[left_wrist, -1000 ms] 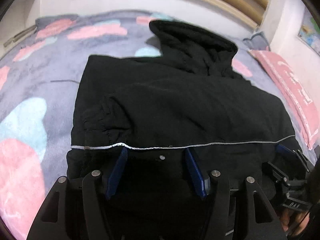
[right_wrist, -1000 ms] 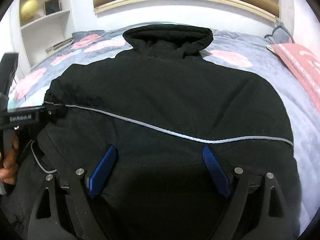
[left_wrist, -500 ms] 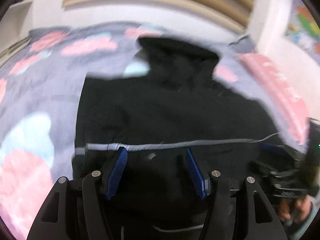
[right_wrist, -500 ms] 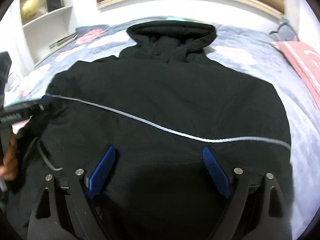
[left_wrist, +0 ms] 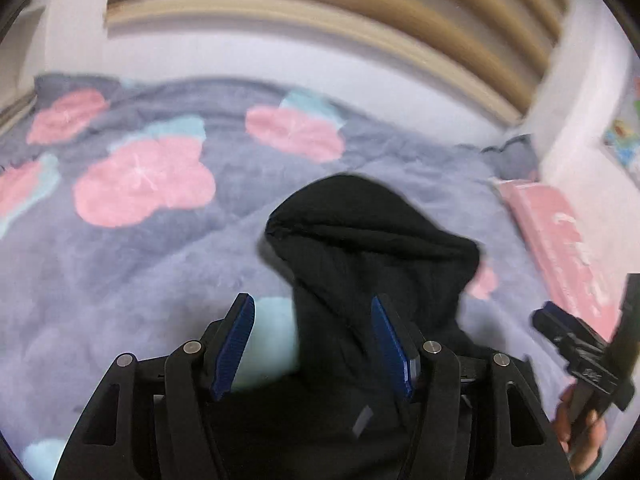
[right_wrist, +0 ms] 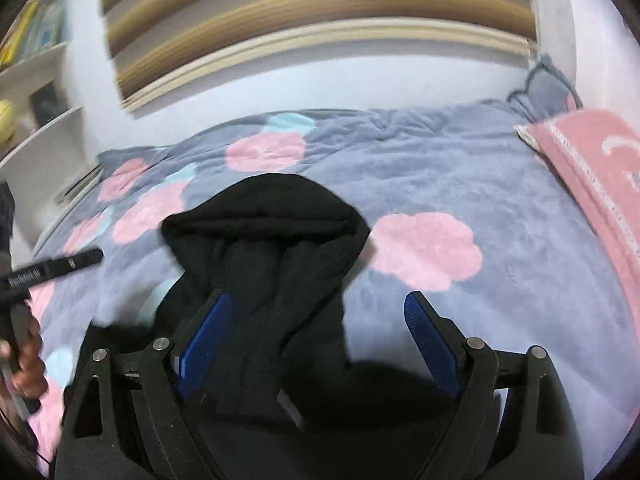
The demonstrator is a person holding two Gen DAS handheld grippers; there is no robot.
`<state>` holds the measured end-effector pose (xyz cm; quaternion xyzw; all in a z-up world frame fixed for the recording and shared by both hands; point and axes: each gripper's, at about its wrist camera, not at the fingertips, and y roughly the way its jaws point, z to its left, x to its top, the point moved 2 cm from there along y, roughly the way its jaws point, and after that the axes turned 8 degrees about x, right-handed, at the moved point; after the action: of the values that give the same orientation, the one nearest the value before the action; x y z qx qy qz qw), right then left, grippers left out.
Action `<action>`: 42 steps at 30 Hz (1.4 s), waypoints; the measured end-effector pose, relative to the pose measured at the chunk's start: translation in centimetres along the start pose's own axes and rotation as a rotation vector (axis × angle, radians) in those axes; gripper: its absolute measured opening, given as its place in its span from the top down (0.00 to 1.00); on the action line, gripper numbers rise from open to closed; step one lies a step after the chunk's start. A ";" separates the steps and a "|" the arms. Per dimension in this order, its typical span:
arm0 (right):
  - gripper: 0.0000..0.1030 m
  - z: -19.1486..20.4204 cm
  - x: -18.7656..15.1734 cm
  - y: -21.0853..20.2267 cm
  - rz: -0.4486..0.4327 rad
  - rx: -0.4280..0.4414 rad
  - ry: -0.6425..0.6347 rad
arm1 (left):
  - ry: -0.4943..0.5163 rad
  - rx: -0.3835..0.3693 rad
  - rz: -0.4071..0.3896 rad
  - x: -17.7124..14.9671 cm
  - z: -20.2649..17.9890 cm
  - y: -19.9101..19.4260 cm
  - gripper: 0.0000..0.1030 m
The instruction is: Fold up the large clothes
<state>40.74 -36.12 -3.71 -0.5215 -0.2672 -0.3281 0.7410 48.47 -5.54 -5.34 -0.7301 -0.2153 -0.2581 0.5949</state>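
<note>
A black hooded jacket (left_wrist: 372, 248) lies on the bed, its hood pointing to the far wall; it also shows in the right wrist view (right_wrist: 264, 248). My left gripper (left_wrist: 312, 344) is open, its blue pads (left_wrist: 236, 344) spread just behind the hood's left side. My right gripper (right_wrist: 320, 344) is open, its blue pads (right_wrist: 430, 344) spread behind the hood's right side. The jacket's body is hidden under both grippers. Whether cloth is carried under them I cannot tell.
A grey blanket (left_wrist: 120, 264) with pink and light-blue clouds covers the bed. A pink pillow (right_wrist: 600, 168) lies at the right edge. A white shelf (right_wrist: 36, 92) stands at the left. The white wall and wooden headboard slats (left_wrist: 320, 12) are behind.
Both grippers have swept forward over the jacket from its hem region toward the hood. The grey piping line and the jacket's wide body are out of view now.
</note>
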 end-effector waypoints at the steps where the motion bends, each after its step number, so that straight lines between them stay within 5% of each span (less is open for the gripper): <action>1: 0.13 -0.6 0.3 1.4 0.007 -0.007 0.015 | -0.001 0.014 0.006 0.1 -0.2 1.2 0.40; 5: 0.13 -2.3 1.2 6.0 0.046 -0.014 0.046 | -0.008 0.042 0.057 1.1 -0.7 7.0 0.40; 9: 0.19 -3.7 2.0 10.2 0.091 -0.010 0.114 | -0.100 -0.031 0.142 2.1 -0.6 12.3 0.40; 11: 0.48 -4.1 2.2 12.4 0.130 0.048 0.142 | -0.124 -0.039 0.155 2.1 -0.8 14.2 0.41; 12: 0.77 -4.1 2.1 13.3 0.155 0.065 0.142 | -0.127 -0.018 0.147 1.9 -0.6 15.1 0.63; 13: 0.82 -4.4 2.0 13.9 0.171 0.032 0.136 | -0.144 -0.026 0.150 1.5 -0.2 15.6 0.87; 14: 0.89 -4.9 2.0 13.8 0.156 0.008 0.140 | -0.165 -0.052 0.144 1.3 0.2 15.4 0.87; 17: 0.90 -6.7 2.3 9.2 -0.033 -0.001 0.196 | -0.210 -0.037 0.022 0.4 2.5 10.8 0.88; 19: 0.90 -7.2 2.1 6.9 -0.098 0.094 0.212 | -0.213 -0.058 -0.004 -0.7 3.3 7.8 0.88; 23: 0.90 -6.3 0.5 10.0 0.020 0.053 0.134 | -0.139 0.034 0.081 -1.9 3.0 9.2 0.84; 25: 0.90 -7.6 -0.8 12.7 0.117 0.055 0.193 | -0.161 0.028 0.133 -2.9 3.7 11.7 0.72; 27: 0.89 -9.5 -2.2 15.5 0.206 0.098 0.285 | -0.208 -0.020 0.159 -3.7 4.6 13.1 0.71; 33: 0.75 -9.7 -2.5 14.2 0.200 0.111 0.298 | -0.163 -0.054 0.155 -3.9 4.4 10.7 0.66; 36: 0.56 -9.0 -2.0 11.3 0.205 0.127 0.306 | -0.015 -0.011 0.163 -3.5 3.0 7.3 0.66; 38: 0.52 -8.4 -1.5 9.1 0.202 0.112 0.283 | 0.076 0.041 0.167 -3.5 1.8 4.3 0.66; 42: 0.48 -7.3 2.2 4.0 0.083 0.143 0.288 | 0.067 0.031 0.032 -1.3 1.7 -0.9 0.60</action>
<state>45.64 -42.54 -6.73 -0.4257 -0.1589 -0.3489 0.8197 47.08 -3.71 -5.71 -0.7149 -0.1875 -0.2696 0.6172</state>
